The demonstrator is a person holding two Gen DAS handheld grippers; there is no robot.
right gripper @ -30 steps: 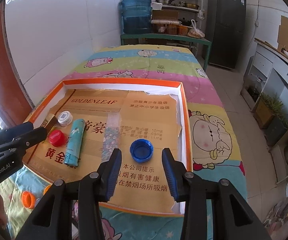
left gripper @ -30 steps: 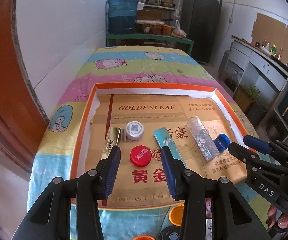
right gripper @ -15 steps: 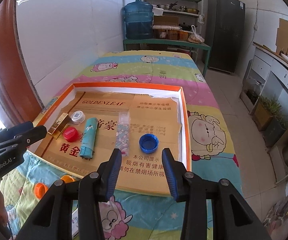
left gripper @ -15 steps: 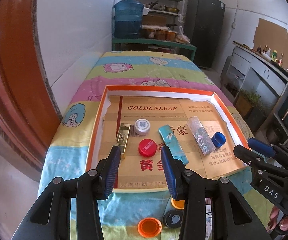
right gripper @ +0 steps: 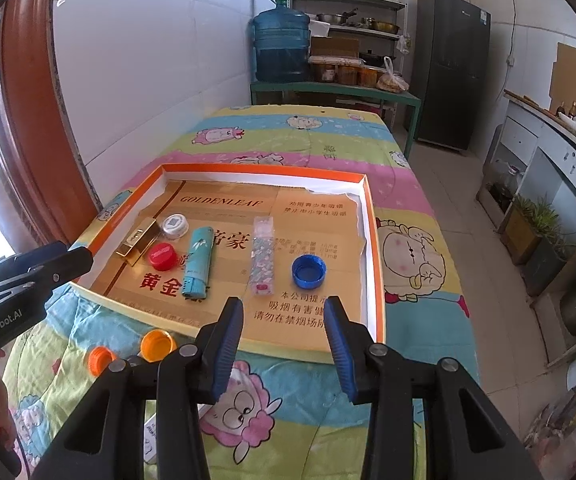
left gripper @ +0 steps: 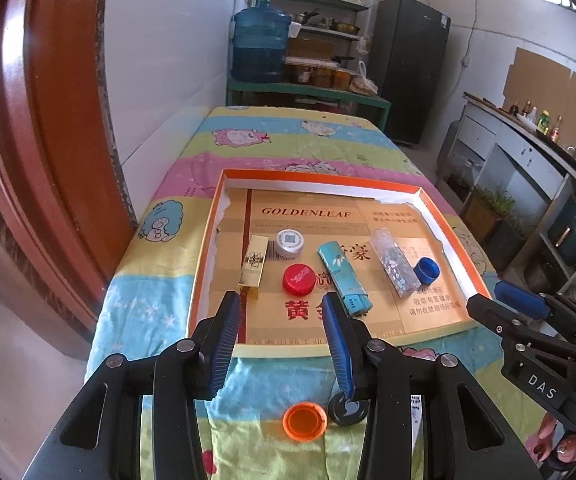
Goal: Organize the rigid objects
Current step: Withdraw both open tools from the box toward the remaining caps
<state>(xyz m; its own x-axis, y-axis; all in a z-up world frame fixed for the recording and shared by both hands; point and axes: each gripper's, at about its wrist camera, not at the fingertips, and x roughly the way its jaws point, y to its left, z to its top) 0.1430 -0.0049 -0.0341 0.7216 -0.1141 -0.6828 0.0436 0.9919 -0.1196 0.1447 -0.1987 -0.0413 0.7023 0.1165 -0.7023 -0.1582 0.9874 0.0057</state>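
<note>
While both tongs, the left tongs [left gripper: 283, 312] and right tongs [right gripper: 283, 316], have backed off half open and empty, six items lie in the tray [left gripper: 444, 216] mid-frame, leaving an orange cap [left gripper: 304, 420] outside below.

Two handheld black plastic grippers: the left gripper [left gripper: 281, 312] and right gripper [right gripper: 283, 316] each carried ribbed blue pads on angular black fingers [right gripper: 223, 340] fastened with silver round-headed screws. White lettering read "GenRobot.AI" on the left unit's side and "DAS" on the right unit's side.
</note>
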